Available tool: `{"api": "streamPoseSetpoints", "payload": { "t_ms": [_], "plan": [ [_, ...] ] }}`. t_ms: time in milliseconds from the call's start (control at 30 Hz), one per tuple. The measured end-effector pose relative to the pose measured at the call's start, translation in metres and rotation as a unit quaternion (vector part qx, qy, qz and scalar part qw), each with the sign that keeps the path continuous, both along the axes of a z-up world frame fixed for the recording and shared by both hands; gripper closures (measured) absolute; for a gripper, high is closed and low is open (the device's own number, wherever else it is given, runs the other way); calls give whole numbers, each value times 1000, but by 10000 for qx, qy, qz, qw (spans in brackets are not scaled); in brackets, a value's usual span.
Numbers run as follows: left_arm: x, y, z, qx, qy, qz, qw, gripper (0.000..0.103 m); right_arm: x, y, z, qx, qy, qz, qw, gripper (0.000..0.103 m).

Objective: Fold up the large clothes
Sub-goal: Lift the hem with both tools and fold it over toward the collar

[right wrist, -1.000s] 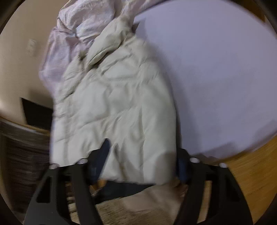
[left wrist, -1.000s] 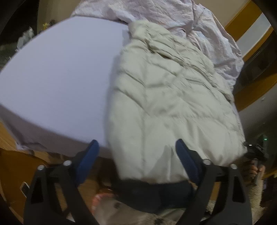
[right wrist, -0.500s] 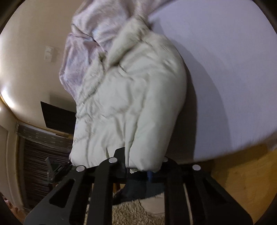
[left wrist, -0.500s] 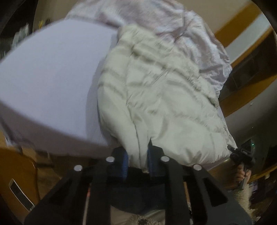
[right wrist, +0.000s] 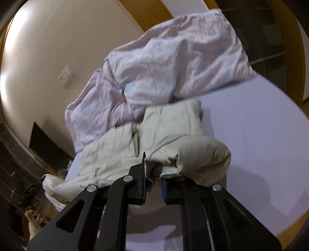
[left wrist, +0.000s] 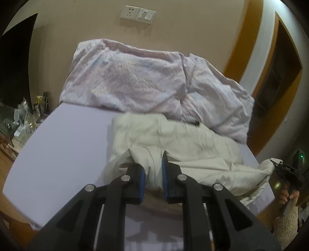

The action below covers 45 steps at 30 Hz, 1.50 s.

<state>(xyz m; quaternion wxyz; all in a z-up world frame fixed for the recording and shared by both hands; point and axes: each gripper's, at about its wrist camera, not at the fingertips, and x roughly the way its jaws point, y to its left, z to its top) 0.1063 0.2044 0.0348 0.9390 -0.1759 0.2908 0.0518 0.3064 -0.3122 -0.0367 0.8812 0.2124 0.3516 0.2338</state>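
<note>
A cream quilted jacket (left wrist: 173, 139) lies on the lavender bed sheet (left wrist: 67, 144), and its near hem is raised off the bed. My left gripper (left wrist: 153, 173) is shut on one bunch of that hem. In the right wrist view my right gripper (right wrist: 152, 179) is shut on the other bunch of the jacket (right wrist: 119, 148), which bulges over the right finger. The right gripper (left wrist: 276, 165) also shows at the right edge of the left wrist view, with a jacket corner in it and a hand (left wrist: 287, 195) behind.
A crumpled pink-white duvet (left wrist: 135, 81) is heaped at the far end of the bed, against the wall with sockets (left wrist: 138, 14). A cluttered side table (left wrist: 23, 119) stands left of the bed. A wooden door frame (left wrist: 249, 38) rises at the right.
Both grippers went from open around the jacket's hem to shut on it. They then rose and tipped up, lifting the hem so the near part of the jacket bunches.
</note>
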Motion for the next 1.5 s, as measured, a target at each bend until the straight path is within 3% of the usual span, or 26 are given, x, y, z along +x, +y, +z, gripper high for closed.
{"api": "streamPoseSetpoints", "payload": {
  "t_ms": [200, 433, 733, 867, 967, 1000, 1033, 1100, 1133, 1200, 1267, 1367, 1500],
  "plan": [
    [87, 16, 2, 140, 86, 345, 9993, 88, 69, 41, 11, -535, -168, -298, 9980, 91],
    [177, 37, -21, 152, 391, 700, 9967, 88, 152, 78, -7, -928, -44, -530, 9943, 91],
    [247, 53, -54, 123, 591, 956, 9936, 87, 215, 93, -43, -1014, 291, -790, 9913, 91],
    [271, 58, -67, 95, 652, 1131, 9914, 81, 239, 94, -65, -875, 582, -867, 9907, 85],
    [270, 59, -67, 65, 628, 1123, 9917, 65, 237, 87, -63, -647, 628, -830, 9925, 78],
    [268, 58, -65, 98, 580, 1119, 9920, 52, 234, 85, -60, -567, 571, -823, 9934, 73],
    [265, 56, -62, 160, 516, 1143, 9920, 31, 231, 80, -56, -443, 512, -815, 9944, 70],
    [256, 52, -54, 356, 354, 1298, 9903, 5, 226, 75, -52, -303, 505, -805, 9950, 59],
    [254, 50, -50, 437, 281, 1333, 9897, 5, 224, 73, -50, -275, 511, -821, 9949, 56],
    [252, 45, -44, 506, 288, 1265, 9903, 5, 218, 71, -46, -258, 430, -859, 9950, 34],
    [250, 41, -42, 475, 343, 1213, 9909, 5, 209, 67, -38, -268, 180, -1003, 9944, 29],
    [249, 32, -45, 557, 441, 1172, 9906, 5, 204, 72, -34, -443, -8, -984, 9942, 29],
    [256, 19, -63, 832, 607, 1190, 9875, 5, 207, 96, -52, -1310, 164, -720, 9886, 36]
  ]
}}
